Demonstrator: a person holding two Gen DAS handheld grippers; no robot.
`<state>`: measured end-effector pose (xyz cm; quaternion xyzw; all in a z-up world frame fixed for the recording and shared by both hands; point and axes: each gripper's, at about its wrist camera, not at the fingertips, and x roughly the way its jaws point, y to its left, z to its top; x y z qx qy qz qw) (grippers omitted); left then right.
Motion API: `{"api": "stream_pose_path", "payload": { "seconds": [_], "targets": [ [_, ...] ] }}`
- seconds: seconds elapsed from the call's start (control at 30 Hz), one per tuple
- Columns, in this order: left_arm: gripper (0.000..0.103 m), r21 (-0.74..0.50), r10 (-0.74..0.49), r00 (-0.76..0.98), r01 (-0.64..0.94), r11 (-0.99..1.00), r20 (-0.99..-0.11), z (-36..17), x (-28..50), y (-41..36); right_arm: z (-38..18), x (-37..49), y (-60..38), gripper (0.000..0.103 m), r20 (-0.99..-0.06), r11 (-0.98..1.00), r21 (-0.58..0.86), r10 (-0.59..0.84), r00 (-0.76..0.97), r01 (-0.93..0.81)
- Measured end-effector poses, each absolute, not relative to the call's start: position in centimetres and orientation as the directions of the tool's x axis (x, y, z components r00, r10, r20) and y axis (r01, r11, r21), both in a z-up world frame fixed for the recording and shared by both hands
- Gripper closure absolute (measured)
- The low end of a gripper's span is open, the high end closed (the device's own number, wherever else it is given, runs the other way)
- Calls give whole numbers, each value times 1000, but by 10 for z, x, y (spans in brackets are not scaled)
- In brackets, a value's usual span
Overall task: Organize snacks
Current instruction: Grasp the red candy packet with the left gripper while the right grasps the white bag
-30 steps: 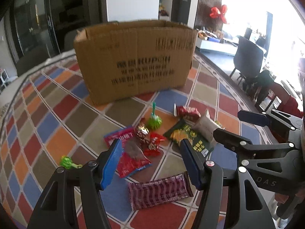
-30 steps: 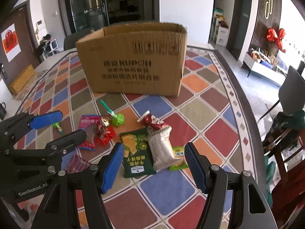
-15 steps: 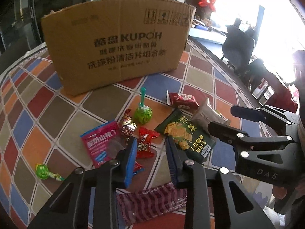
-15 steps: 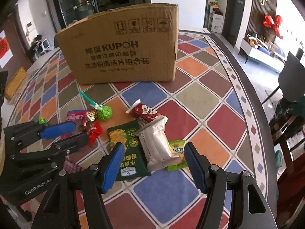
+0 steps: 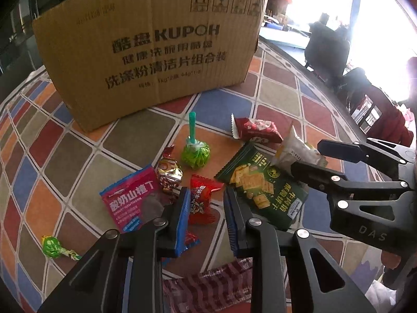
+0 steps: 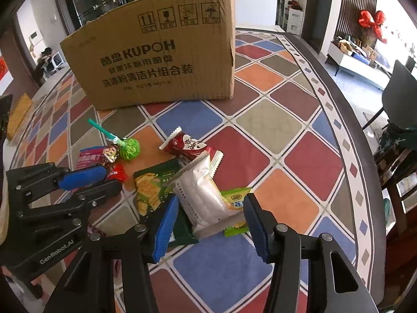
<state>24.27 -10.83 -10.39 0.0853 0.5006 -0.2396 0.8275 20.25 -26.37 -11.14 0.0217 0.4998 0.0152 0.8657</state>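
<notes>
Fingers (image 5: 182,214) of left gripper (image 5: 206,198) just been closing, now narrow gap, red candy (image 5: 200,203) between them on tabletop (image 6: 260,161); cannot tell if pads actually press it. Right gripper (image 6: 211,199) fingers (image 6: 256,224) also closing, spread either side of near end of silver packet (image 6: 203,195), not pressing it. Silver packet lies over dark green cracker packet (image 6: 153,190). Green lollipop (image 5: 195,154) just beyond candy. Cardboard box (image 6: 161,60) stands at far side, snacks scattered in front.

A home's living-dining room is showing: a patterned tablecloth (image 6: 263,120) is covering the dining table, chairs (image 6: 398,88) are standing at three o'clock, a red bow (image 6: 370,22) is hanging at two o'clock.
</notes>
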Motion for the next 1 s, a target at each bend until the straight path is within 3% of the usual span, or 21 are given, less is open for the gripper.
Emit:
{"api": "stream_pose_path", "payload": {
  "seconds": [0.3,0.33,0.37,0.4,1.0],
  "targets": [
    [82,-113,-305,369,459,881,-878,-113,247,-109,-120,210,-263,54,-873,999,46,43,486,-6],
    [83,-115,-306,369,458,881,-878,-112,247,-109,-120,210,-263,58,-873,999,42,40,486,-6],
    [83,-117,-306,368,456,882,-878,-112,247,-109,-120,209,-263,68,-873,999,39,38,486,-7],
    [83,-120,-308,367,454,883,-878,-112,247,-109,-120,209,-262,69,-874,999,39,38,485,-7],
    [83,-131,-344,450,439,889,-824,-64,231,-107,-85,195,-263,71,-834,998,65,55,549,-2]
  ]
}}
